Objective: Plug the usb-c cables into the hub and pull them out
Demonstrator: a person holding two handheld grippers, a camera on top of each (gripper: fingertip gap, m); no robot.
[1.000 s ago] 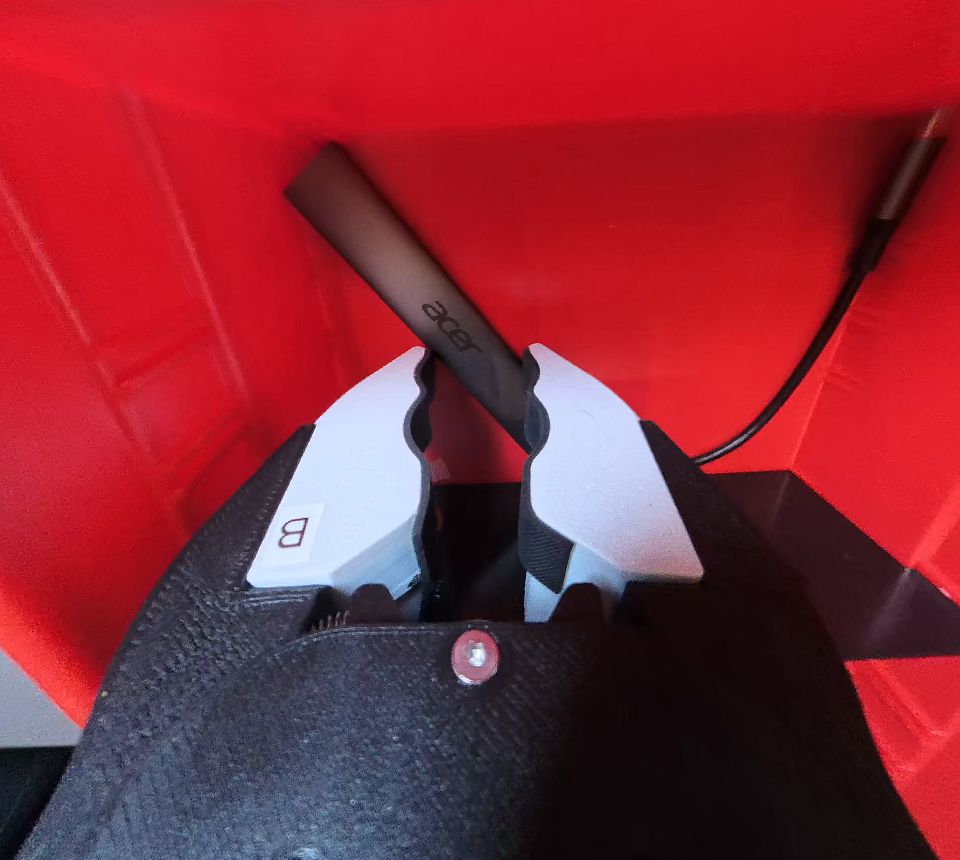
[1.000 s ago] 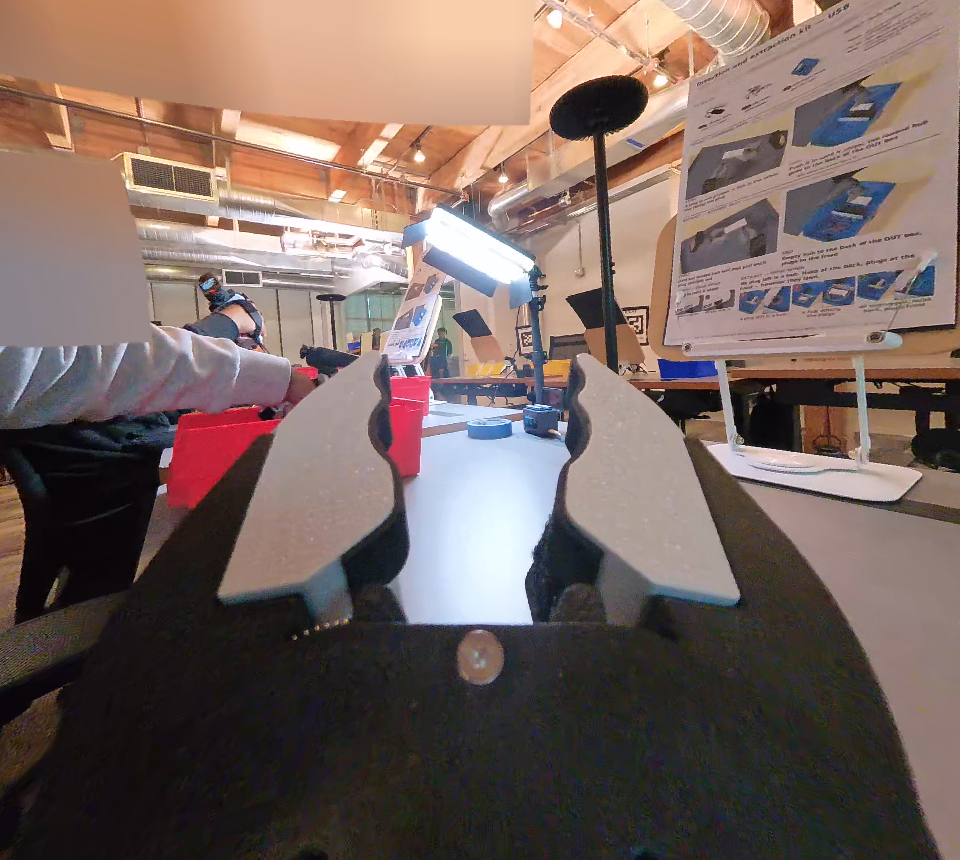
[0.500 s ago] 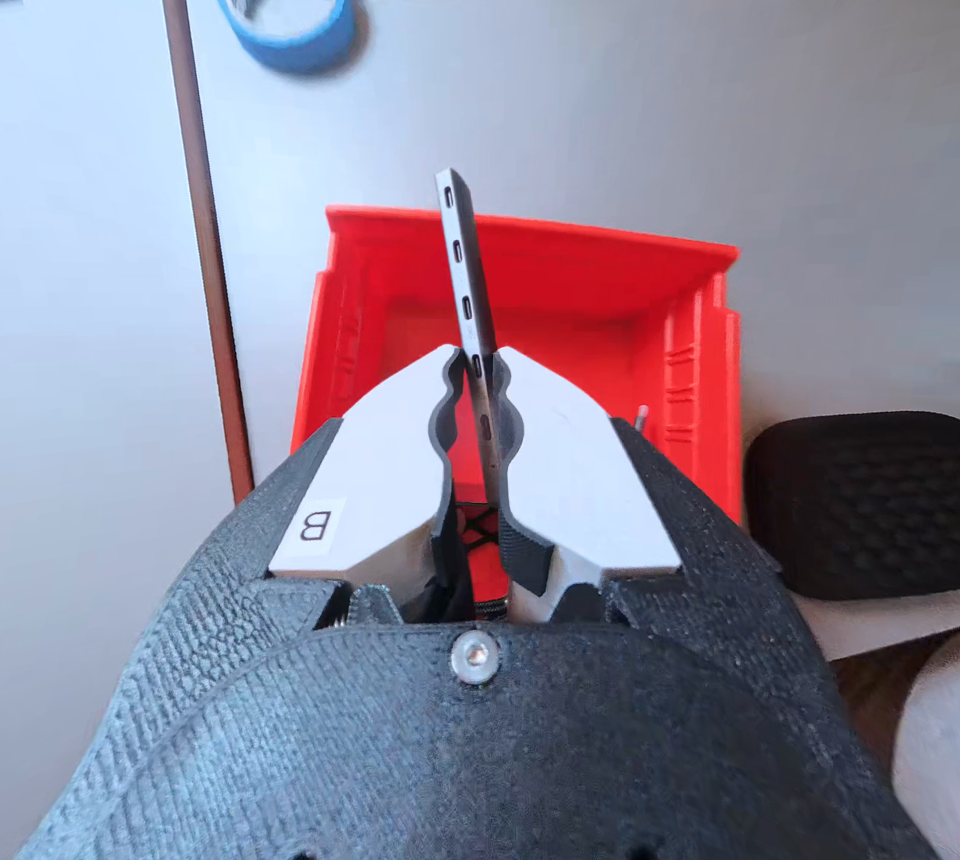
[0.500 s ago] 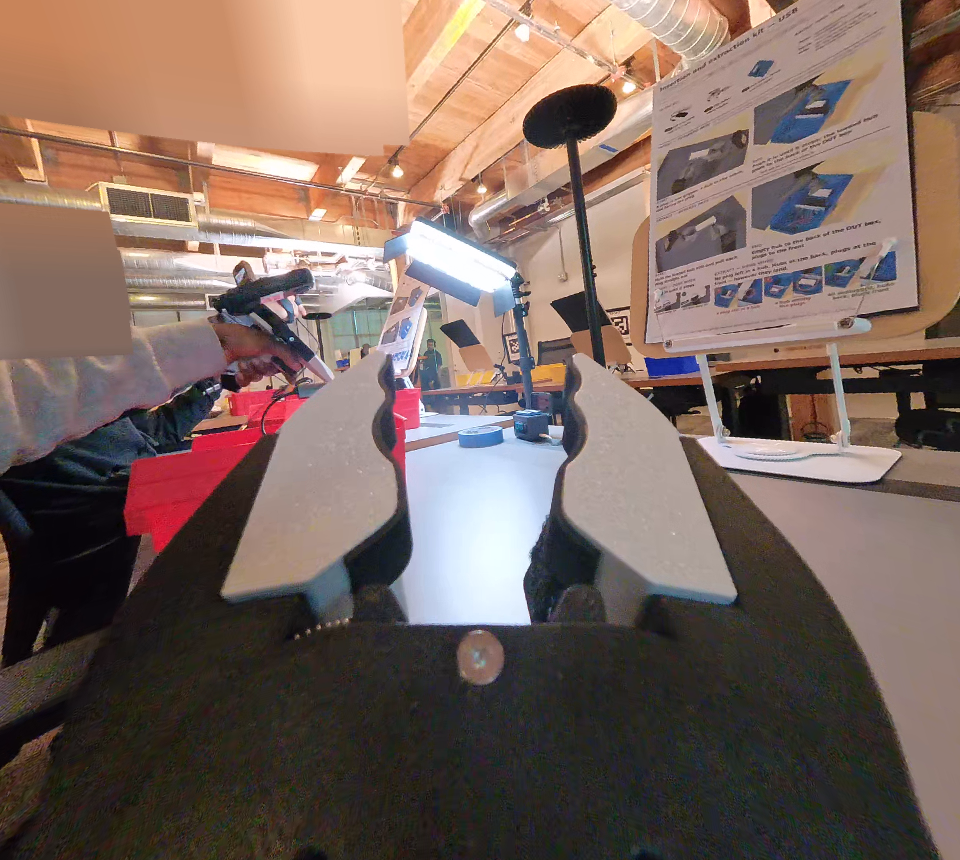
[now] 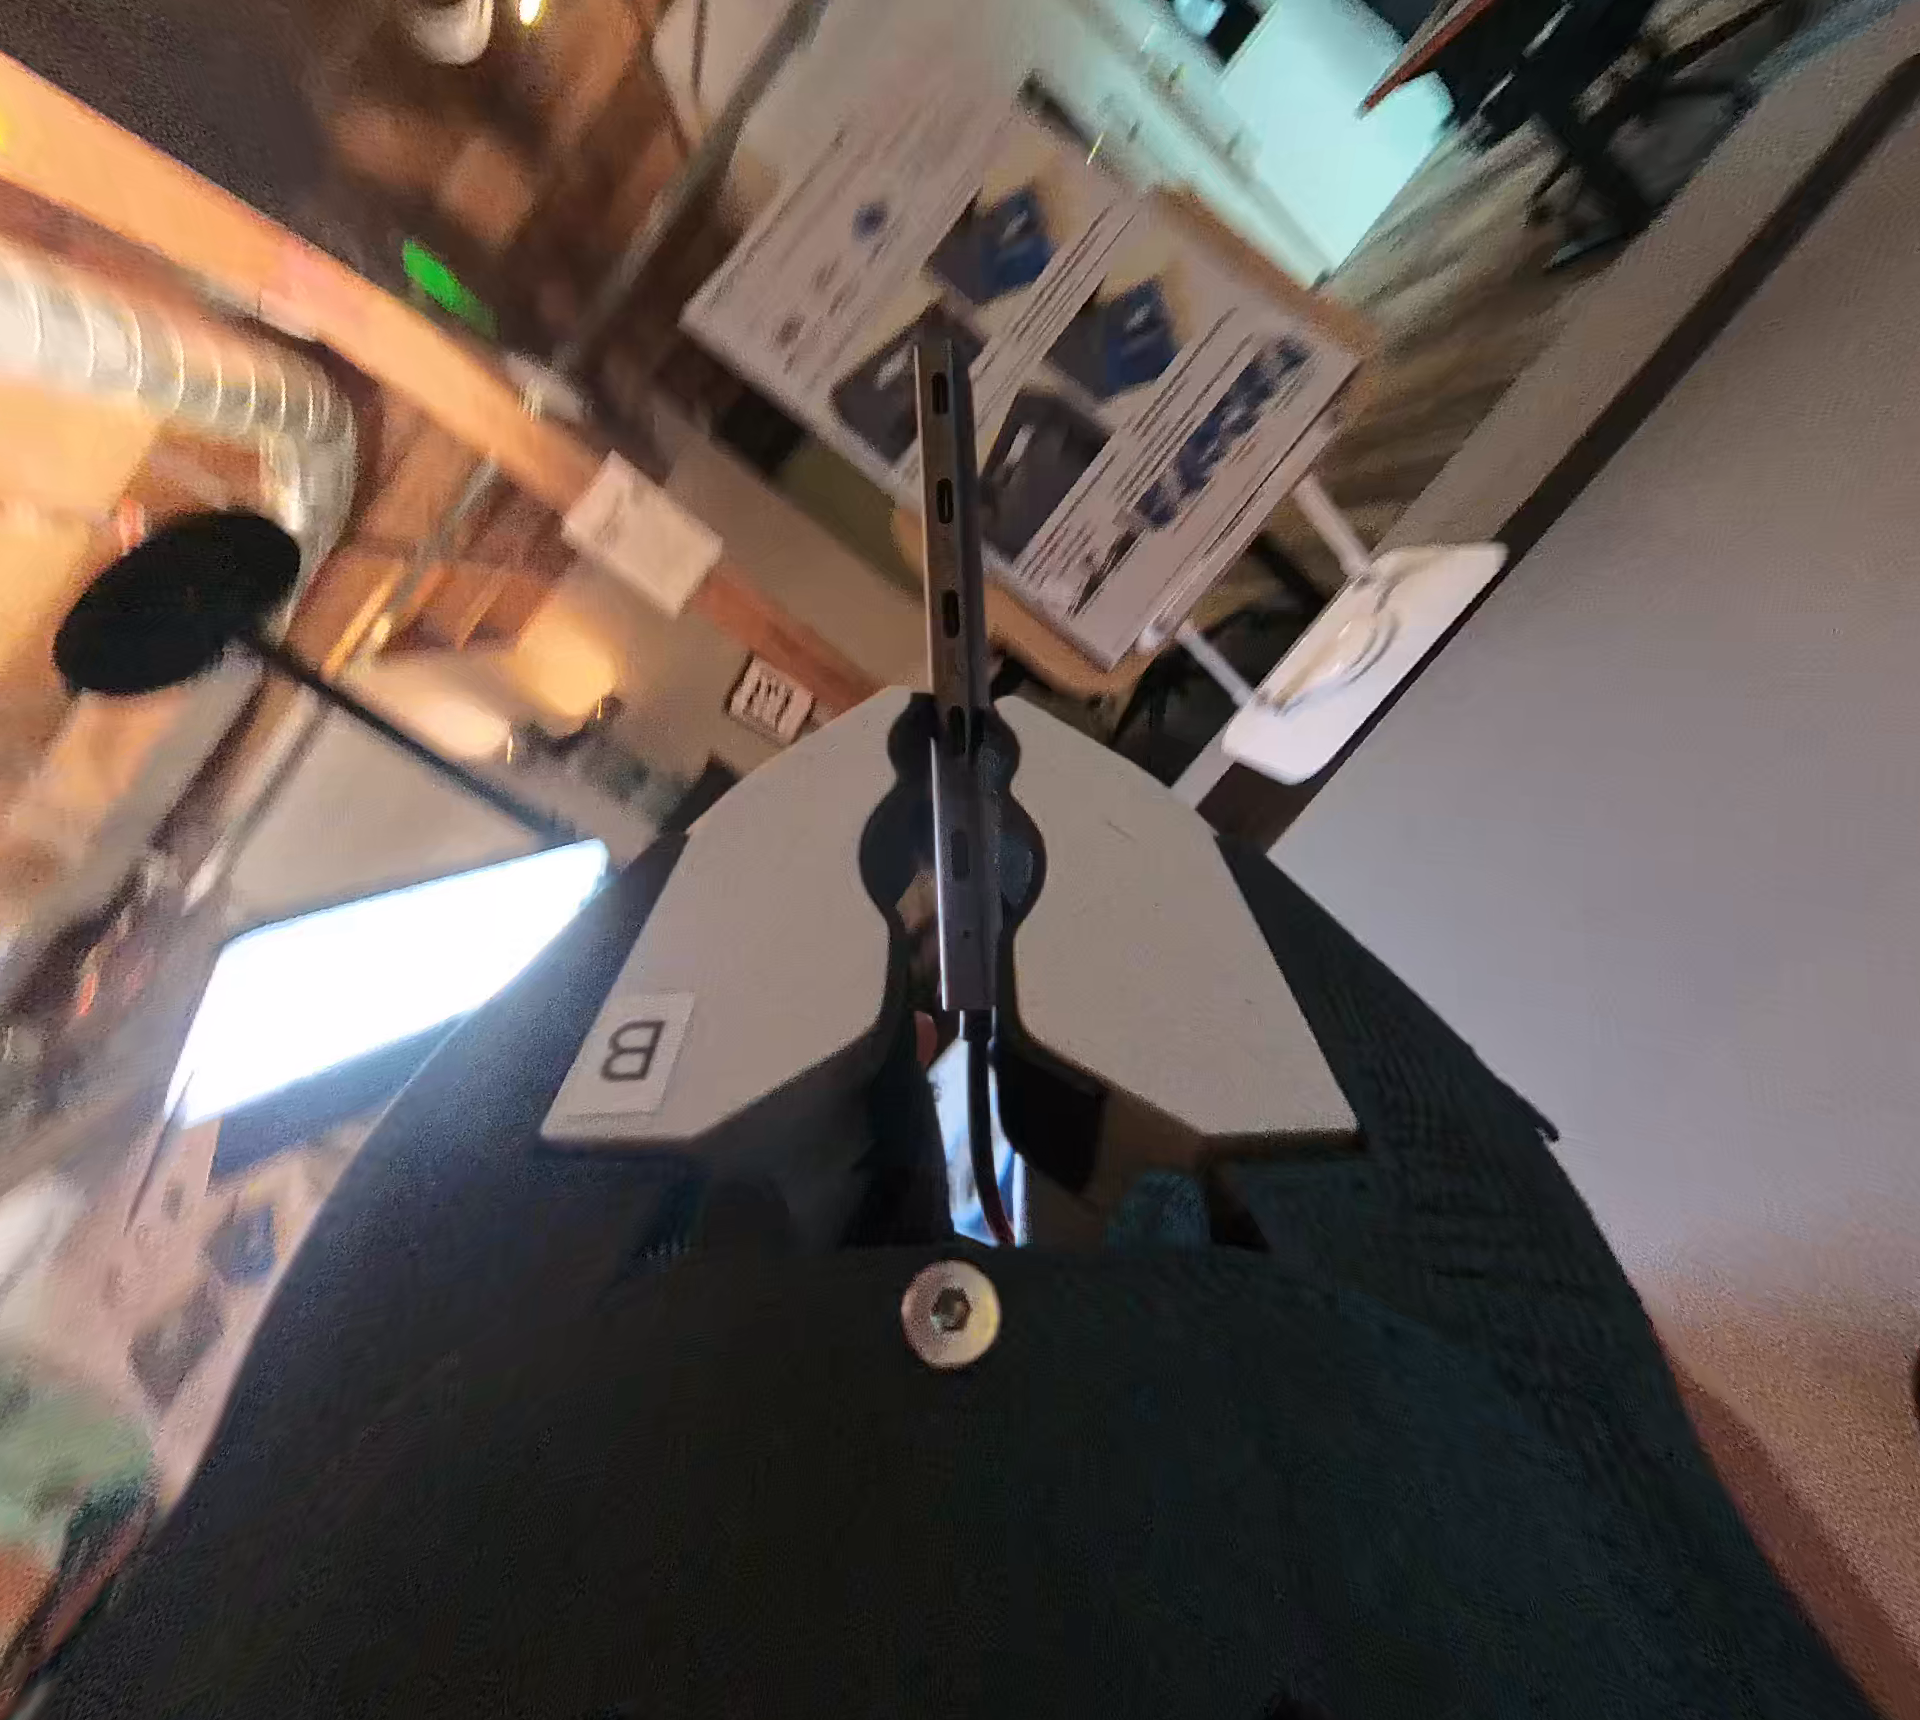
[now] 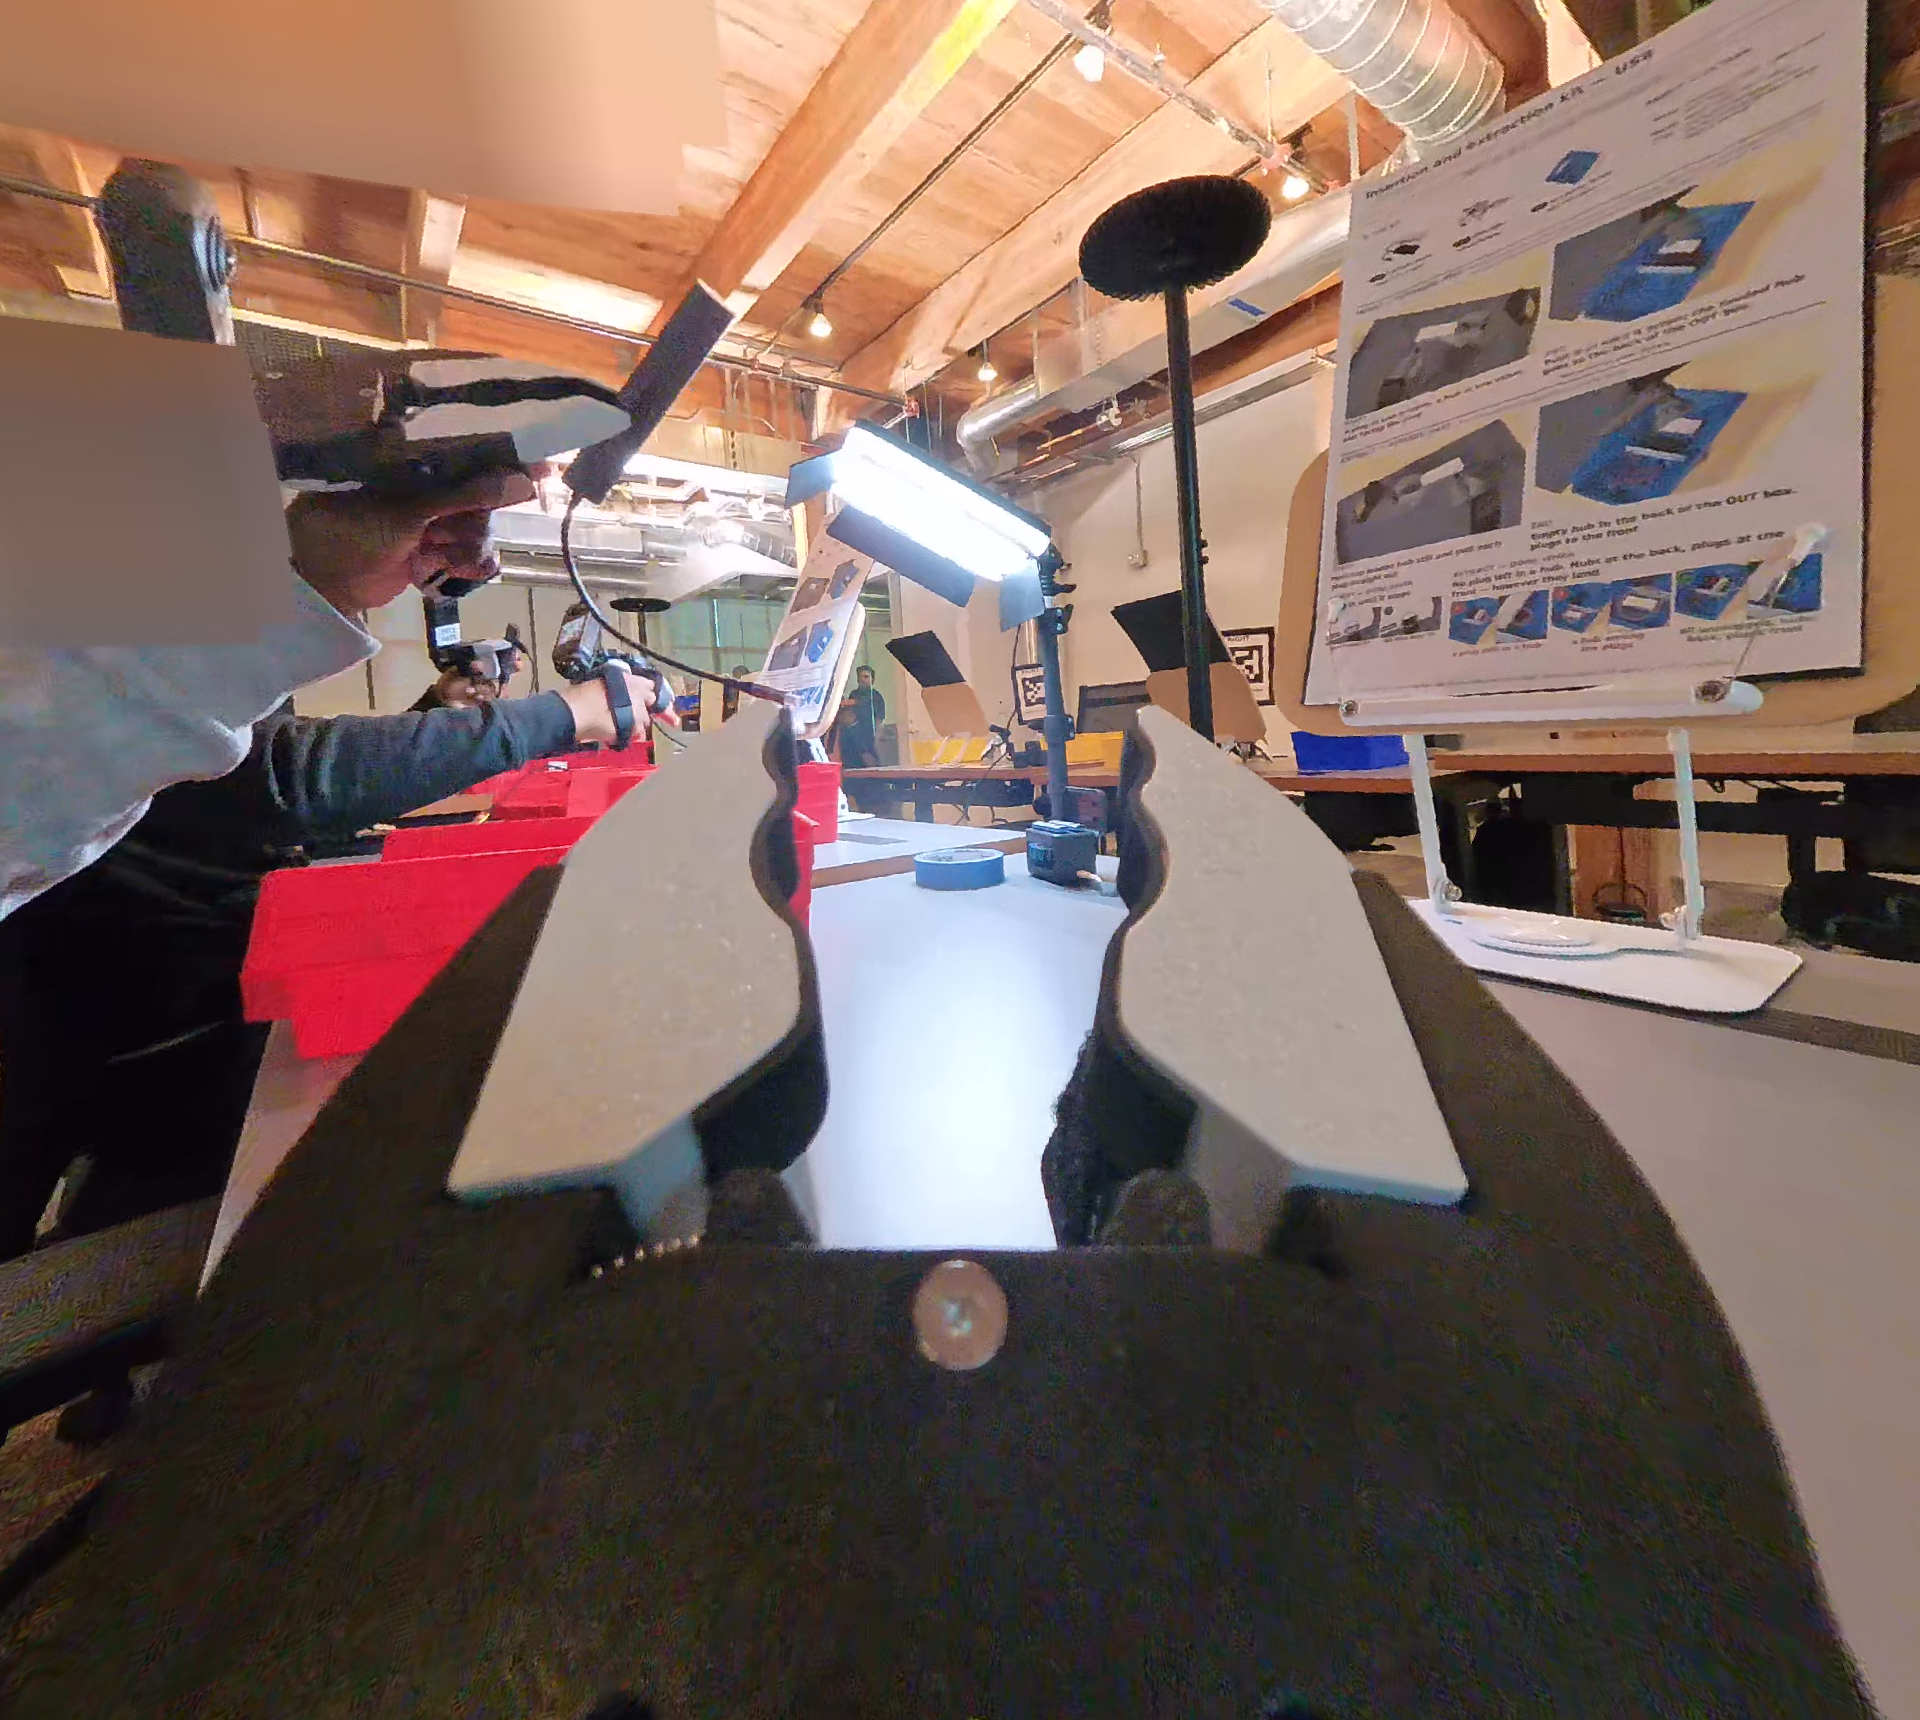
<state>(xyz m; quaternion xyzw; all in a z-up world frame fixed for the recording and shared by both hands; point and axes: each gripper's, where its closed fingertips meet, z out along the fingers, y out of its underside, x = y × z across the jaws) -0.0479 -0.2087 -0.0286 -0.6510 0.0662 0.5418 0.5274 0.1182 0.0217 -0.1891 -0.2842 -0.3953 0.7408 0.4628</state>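
Observation:
My left gripper [image 5: 951, 720] is shut on the thin grey hub [image 5: 948, 517], which stands edge-on out of the fingers with its row of ports facing the camera. The hub's black cable [image 5: 985, 1187] runs back between the fingers. In the right wrist view the left gripper [image 6: 608, 436] is held high at the upper left, with the hub [image 6: 665, 371] slanting up from it and its cable [image 6: 587, 600] hanging in a loop. My right gripper [image 6: 956, 740] is open and empty, low over the white table [image 6: 935, 1047]. No loose usb-c cables show.
Red bins [image 6: 416, 901] stand at the left of the table. A blue tape roll [image 6: 958, 867], a lamp [image 6: 925, 517] and a black stand [image 6: 1184, 475] are at the back. An instruction board [image 6: 1590, 382] on a white base stands at the right. Another person's arm [image 6: 436, 735] reaches in behind the bins. Spacing between my two grippers at the tips: around 35 cm.
My left gripper closed on the hub inside the red bin, lifted it out and swung it high, now tilted toward the room. The right gripper has stayed open and nearly still.

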